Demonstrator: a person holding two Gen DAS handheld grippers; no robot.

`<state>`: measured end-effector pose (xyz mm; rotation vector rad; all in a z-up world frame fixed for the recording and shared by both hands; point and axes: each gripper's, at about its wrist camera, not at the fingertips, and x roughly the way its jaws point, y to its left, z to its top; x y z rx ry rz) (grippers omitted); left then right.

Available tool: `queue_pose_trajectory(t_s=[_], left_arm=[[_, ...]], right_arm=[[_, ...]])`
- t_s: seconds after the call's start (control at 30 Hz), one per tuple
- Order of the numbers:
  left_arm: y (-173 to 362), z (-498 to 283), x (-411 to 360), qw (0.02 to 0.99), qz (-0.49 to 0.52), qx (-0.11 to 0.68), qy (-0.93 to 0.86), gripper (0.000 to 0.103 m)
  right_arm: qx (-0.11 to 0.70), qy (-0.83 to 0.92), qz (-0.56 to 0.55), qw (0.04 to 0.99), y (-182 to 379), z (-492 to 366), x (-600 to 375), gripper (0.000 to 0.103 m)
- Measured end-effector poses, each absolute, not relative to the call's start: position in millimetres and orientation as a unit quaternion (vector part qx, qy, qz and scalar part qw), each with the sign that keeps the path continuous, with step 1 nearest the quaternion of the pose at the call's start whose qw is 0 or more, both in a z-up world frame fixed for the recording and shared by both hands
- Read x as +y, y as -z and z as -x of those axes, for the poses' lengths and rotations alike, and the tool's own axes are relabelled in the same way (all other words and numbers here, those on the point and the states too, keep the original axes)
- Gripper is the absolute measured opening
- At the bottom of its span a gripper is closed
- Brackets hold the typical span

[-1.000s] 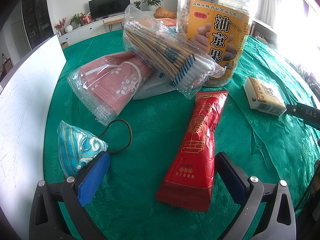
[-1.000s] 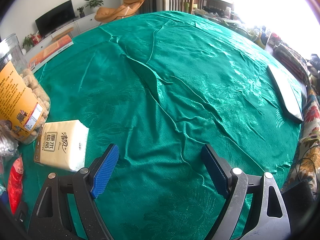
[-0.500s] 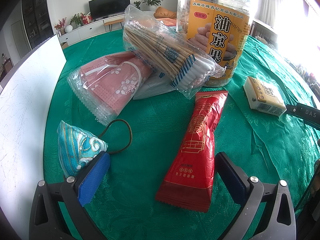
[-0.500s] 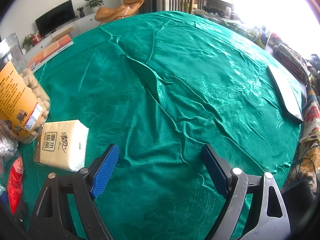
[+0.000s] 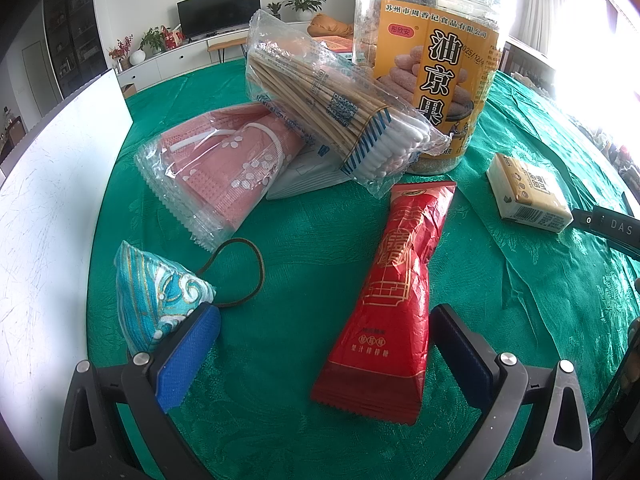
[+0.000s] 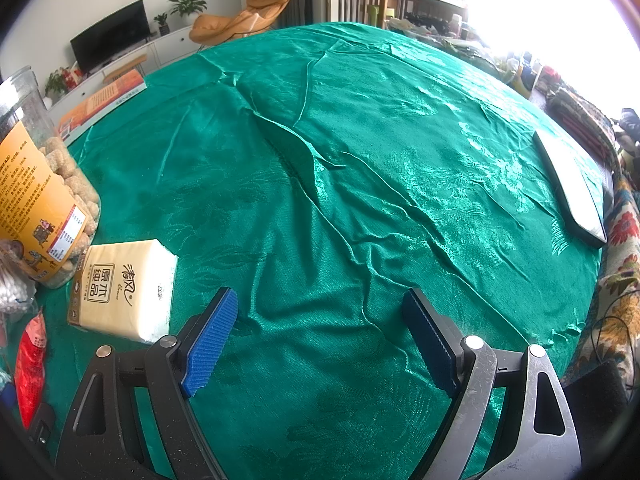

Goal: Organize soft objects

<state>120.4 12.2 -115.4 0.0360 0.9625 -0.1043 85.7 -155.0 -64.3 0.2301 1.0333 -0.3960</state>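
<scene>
Slippage is being risked: the red packet [image 5: 390,280] is being straddled off-centre by the spread left tool [image 5: 320,344]; the right tool [image 6: 320,332] is being held spread, empty.

The jar's [image 5: 430,60] lid runs off the top edge. A white packet [image 5: 308,174] hides mostly under the cotton swabs [image 5: 340,112] and pink masks [image 5: 224,164]. Far right, window glare swallows everything.

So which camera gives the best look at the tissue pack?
The right wrist view. The tissue pack lies close there, its whole printed top face showing, beside the snack jar. In the left wrist view the same pack is smaller, far off to the right, seen at a slant showing mostly its barcode end.
</scene>
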Motion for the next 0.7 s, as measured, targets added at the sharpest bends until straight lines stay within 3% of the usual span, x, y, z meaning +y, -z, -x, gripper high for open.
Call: queue_pose_trajectory(t_s=[0.7], left_arm=[[115.6, -119.5, 12.6, 0.885, -0.017, 0.463, 0.05, 0.103]], right_arm=[[0.49, 0.187, -0.107, 0.845, 64.2, -86.5, -154.8, 0.089]])
